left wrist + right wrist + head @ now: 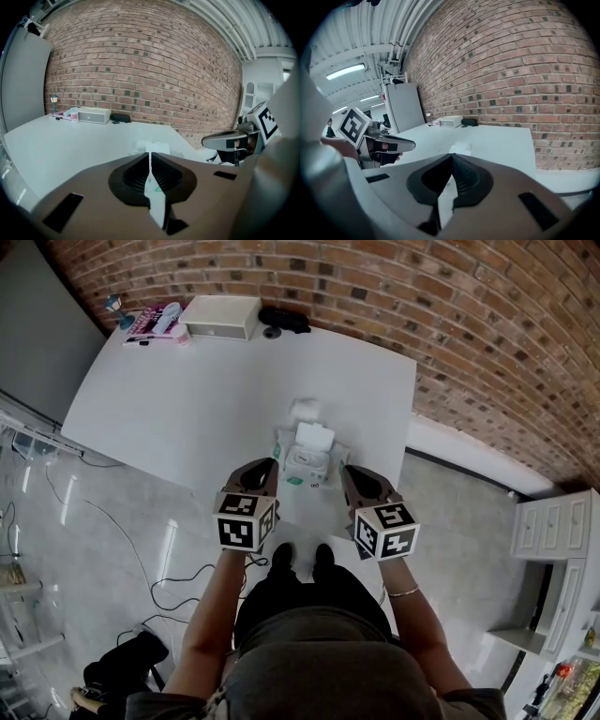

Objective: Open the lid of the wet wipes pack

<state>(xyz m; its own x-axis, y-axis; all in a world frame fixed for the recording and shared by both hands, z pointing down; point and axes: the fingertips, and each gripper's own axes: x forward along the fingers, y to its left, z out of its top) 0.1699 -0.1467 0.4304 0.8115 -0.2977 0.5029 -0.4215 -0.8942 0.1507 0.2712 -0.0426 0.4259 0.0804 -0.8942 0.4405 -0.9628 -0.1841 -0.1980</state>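
Observation:
The white and green wet wipes pack (307, 463) lies near the front edge of the white table (187, 399). Its white lid (315, 435) looks flipped back toward the far side. A small white crumpled piece (305, 409) lies just beyond it. My left gripper (272, 466) sits shut at the pack's left side and my right gripper (344, 471) sits shut at its right side, both apart from it. In the left gripper view the pack (154, 147) peeks over the closed jaws of the left gripper (150, 157). The right gripper (451, 157) shows closed jaws with nothing between them.
At the table's far edge stand a white box (223, 317), a black case (284, 319), pink booklets (155, 319) and a small lamp (114, 304). A brick wall (487, 324) runs behind. A white cabinet (553, 531) stands at the right, and cables (178, 582) lie on the floor.

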